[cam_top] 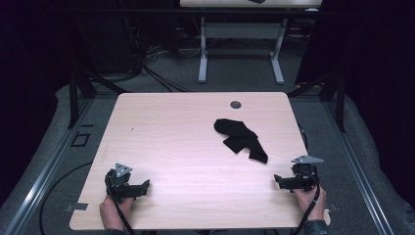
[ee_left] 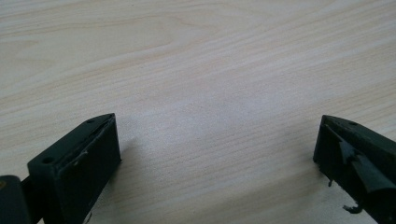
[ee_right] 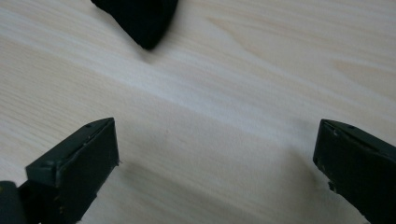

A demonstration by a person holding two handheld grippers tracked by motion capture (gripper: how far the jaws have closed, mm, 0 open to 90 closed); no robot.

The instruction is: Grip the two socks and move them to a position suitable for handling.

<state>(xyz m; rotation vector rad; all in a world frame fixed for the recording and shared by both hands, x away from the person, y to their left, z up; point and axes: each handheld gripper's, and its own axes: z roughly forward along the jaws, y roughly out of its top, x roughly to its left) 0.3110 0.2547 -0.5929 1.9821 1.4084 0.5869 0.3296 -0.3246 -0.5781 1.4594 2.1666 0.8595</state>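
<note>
While both hands rest low at the table's [cam_top: 161,122] near edge, left gripper [cam_top: 142,186] and right gripper [cam_top: 278,180] fingers gape, released.

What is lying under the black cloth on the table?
The black cloth lies crumpled directly on the wooden table, whose bare surface shows all around it. Whether anything is tucked beneath its folds cannot be seen, since the fabric covers that patch.
</note>
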